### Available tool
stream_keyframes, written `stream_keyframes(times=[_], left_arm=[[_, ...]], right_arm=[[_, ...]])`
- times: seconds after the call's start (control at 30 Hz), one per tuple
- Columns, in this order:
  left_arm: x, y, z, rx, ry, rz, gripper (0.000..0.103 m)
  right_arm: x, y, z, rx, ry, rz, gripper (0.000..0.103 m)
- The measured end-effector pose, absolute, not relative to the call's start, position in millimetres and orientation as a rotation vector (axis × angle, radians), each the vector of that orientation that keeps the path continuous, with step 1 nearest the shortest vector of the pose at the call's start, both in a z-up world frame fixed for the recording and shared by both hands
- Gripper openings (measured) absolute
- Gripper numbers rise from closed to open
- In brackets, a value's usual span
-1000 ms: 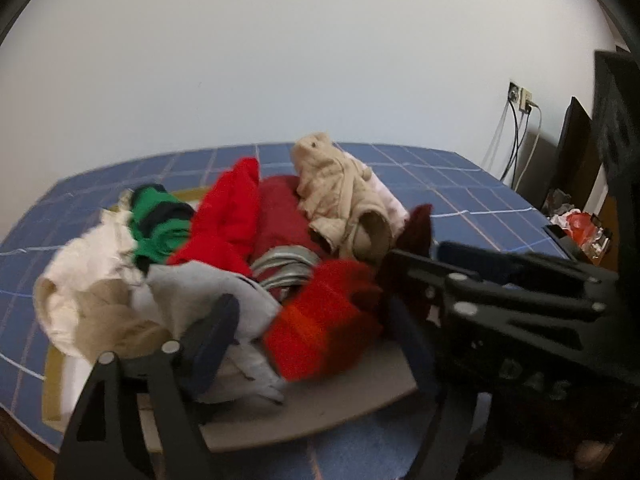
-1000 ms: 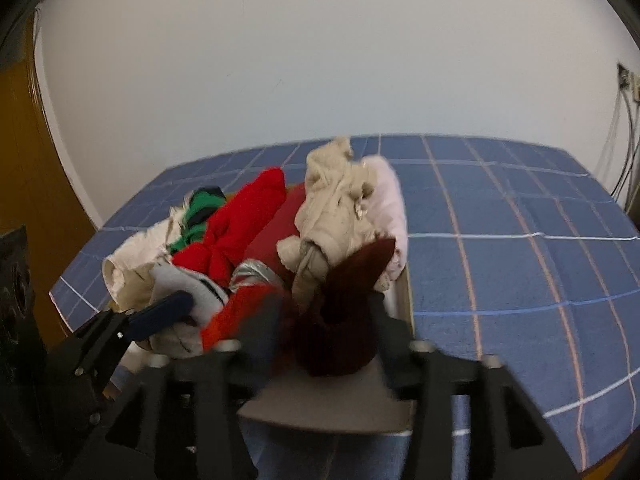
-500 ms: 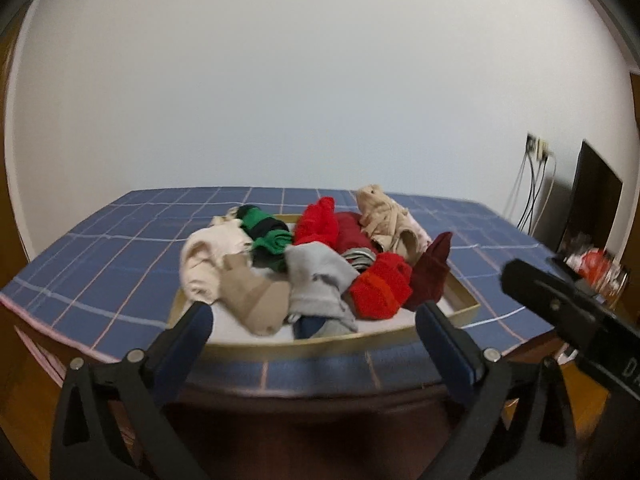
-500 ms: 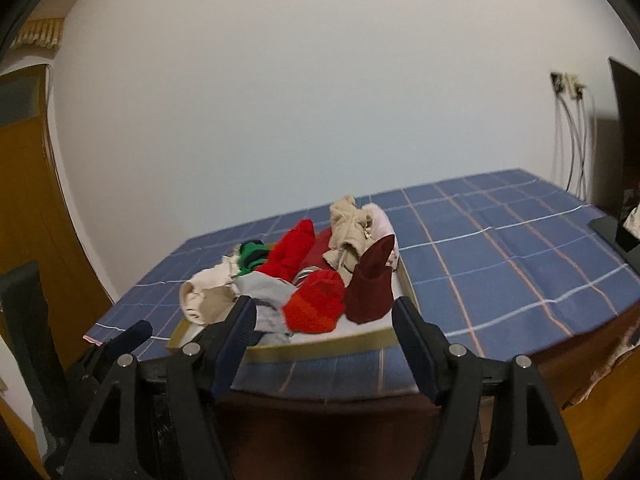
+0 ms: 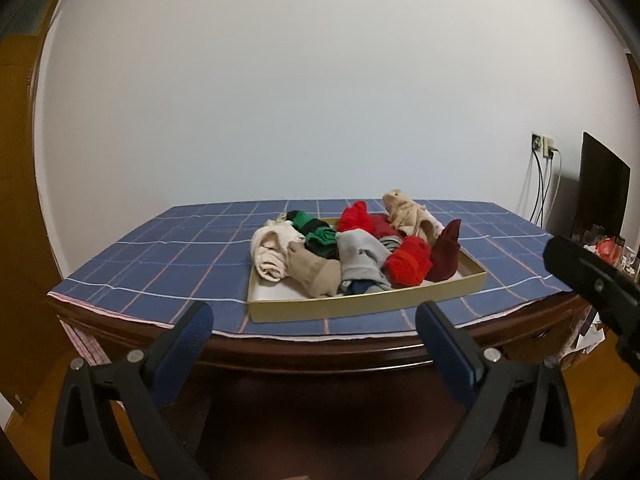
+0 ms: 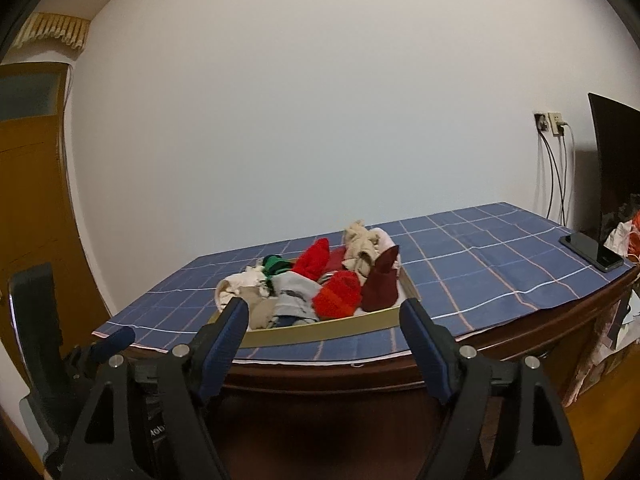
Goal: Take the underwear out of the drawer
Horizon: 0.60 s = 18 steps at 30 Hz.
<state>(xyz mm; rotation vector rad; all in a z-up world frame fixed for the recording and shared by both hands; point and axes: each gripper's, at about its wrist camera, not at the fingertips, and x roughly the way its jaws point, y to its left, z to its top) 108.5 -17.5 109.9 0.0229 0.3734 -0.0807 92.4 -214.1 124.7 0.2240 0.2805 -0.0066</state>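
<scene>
A shallow gold drawer tray (image 5: 360,307) (image 6: 360,322) sits on the blue checked tablecloth (image 5: 180,256). It holds a pile of rolled underwear: red (image 5: 408,266), dark red (image 5: 444,254), grey (image 5: 360,258), beige (image 5: 404,212), green (image 5: 316,232), cream (image 5: 272,252). My left gripper (image 5: 314,326) is open and empty, well back from the table's front edge. My right gripper (image 6: 322,320) is open and empty, also back from the table. The right gripper's finger shows at the left wrist view's right edge (image 5: 580,272).
The dark wooden table front (image 5: 320,360) is below the cloth. A phone (image 6: 592,254) lies on the cloth at far right. A dark screen (image 5: 604,192) and wall cables (image 5: 540,184) stand on the right. A wooden door (image 6: 28,184) is on the left.
Both grippers have pulled far back from the pile, which was right at the fingertips a second ago. Both are empty; the pile has not visibly changed.
</scene>
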Motion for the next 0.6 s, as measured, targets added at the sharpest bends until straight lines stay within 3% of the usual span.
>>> stream_keyframes(times=[0.3,0.6], left_arm=[[84,-19,127,0.071,0.256,-0.026,0.103],[82,-18,131,0.039,0.286,-0.042,0.103]], right_arm=[[84,-208,131,0.215,0.253,-0.008,0.08],[83,-214,130,0.237,0.259,-0.012,0.08]])
